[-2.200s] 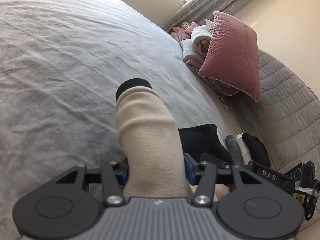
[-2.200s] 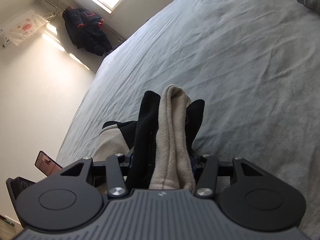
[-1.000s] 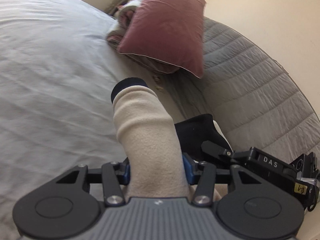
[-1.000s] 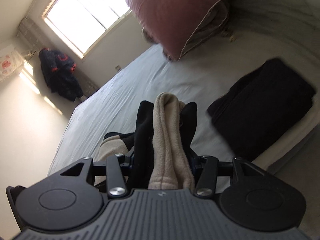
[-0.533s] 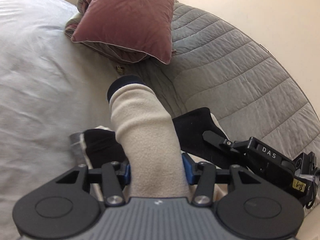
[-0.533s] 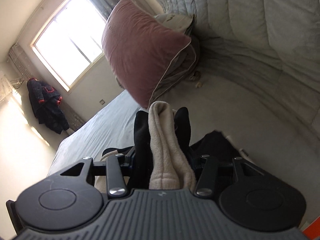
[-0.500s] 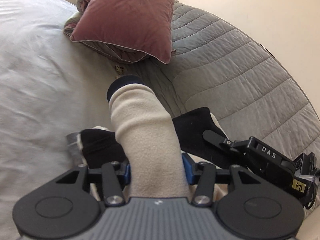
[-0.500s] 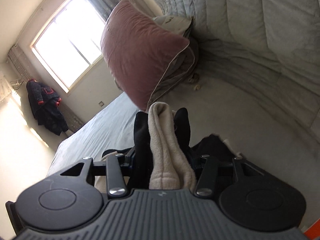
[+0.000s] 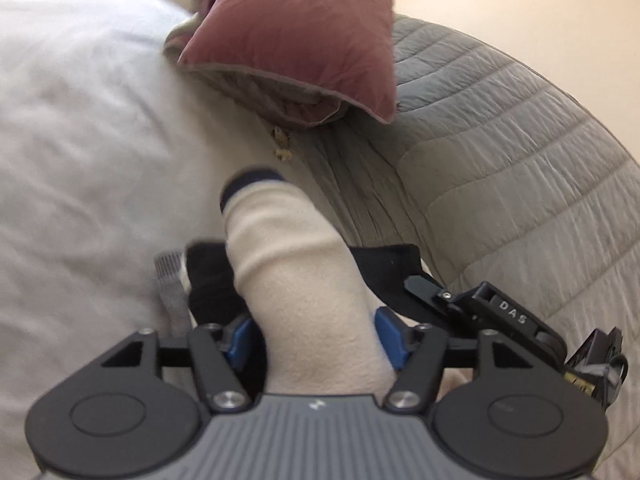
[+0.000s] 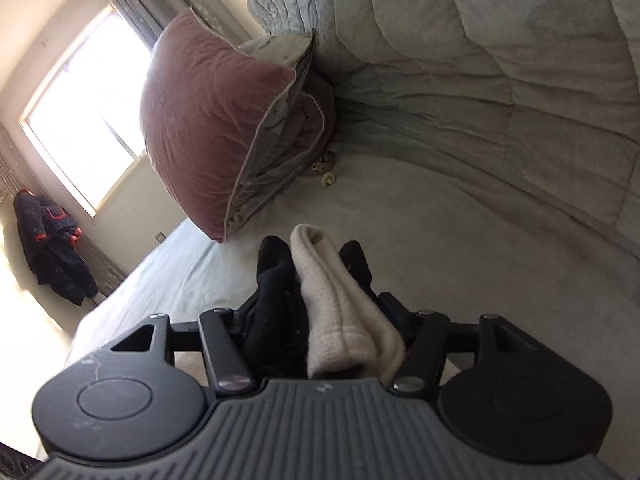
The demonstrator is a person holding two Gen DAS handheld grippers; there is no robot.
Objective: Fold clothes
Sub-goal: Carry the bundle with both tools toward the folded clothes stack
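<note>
While both jaws are opening, the cream-and-black garment point(image 9: 296, 280) runs lengthwise between each hand-held gripper point(image 9: 312, 330), left and right point(image 10: 320, 320), low over the bed point(image 9: 80, 140) near the headboard-end quilt point(image 9: 500, 140).

- One pink cushion point(image 9: 304, 36), seen from both wrists.
- One quilted grey duvet point(image 9: 500, 168), bunched along the wall side.
- One pale bed sheet point(image 9: 80, 152).
- Two grippers: the left gripper point(image 9: 316, 332) and the right gripper point(image 10: 320, 320).
- One folded cream-and-black garment point(image 9: 292, 280), reaching between the jaws of both.
- One grey folded item point(image 9: 172, 284) and one black folded item point(image 9: 208, 276), lying together under the cream garment.
- Two or three small tan scraps point(image 10: 326, 170) on the sheet; too small to count surely.
- One window point(image 10: 88, 112).
- One dark jacket point(image 10: 52, 240) hanging beside it.
</note>
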